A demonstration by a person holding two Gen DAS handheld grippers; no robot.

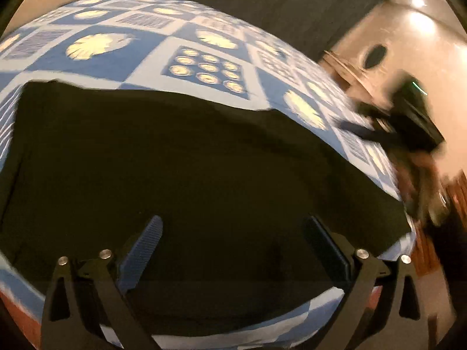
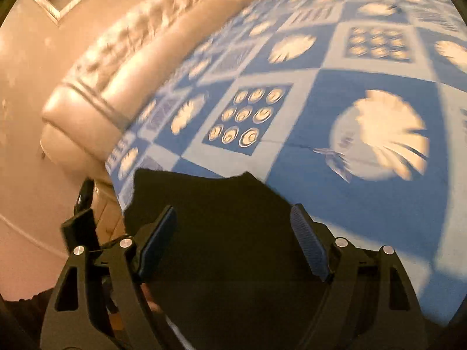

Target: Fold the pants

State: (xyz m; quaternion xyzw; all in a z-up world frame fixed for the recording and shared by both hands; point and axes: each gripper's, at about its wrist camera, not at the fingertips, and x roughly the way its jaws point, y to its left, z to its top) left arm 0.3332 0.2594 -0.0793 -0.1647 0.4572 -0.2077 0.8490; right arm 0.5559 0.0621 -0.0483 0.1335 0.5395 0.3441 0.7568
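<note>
Item: black pants (image 1: 189, 169), lying flat as a broad dark slab on a bed covered with a blue patterned bedspread (image 1: 102, 67); far edge roughly straight, one raised notch showing in the right wrist view (image 2: 245, 175). Left tool (image 1: 233, 250): jaws wide, nothing between the pads, hanging over the near part of the cloth. Right tool (image 2: 233, 239): jaws wide, empty, above a corner of the pants near the bed's side, with a padded beige bedframe (image 2: 87, 110) just beyond. Both views are blurred, so fold lines and layer count cannot be read. Risks, as judged: black cloth in dim light hides edges, so a pinch may take one layer only and pull the stack askew; a grab near the corner by the bed's side could drag cloth over the edge; pads set too deep may catch the bedspread along with the pants; uneven lifts by the two tools would leave a crooked crease
</note>
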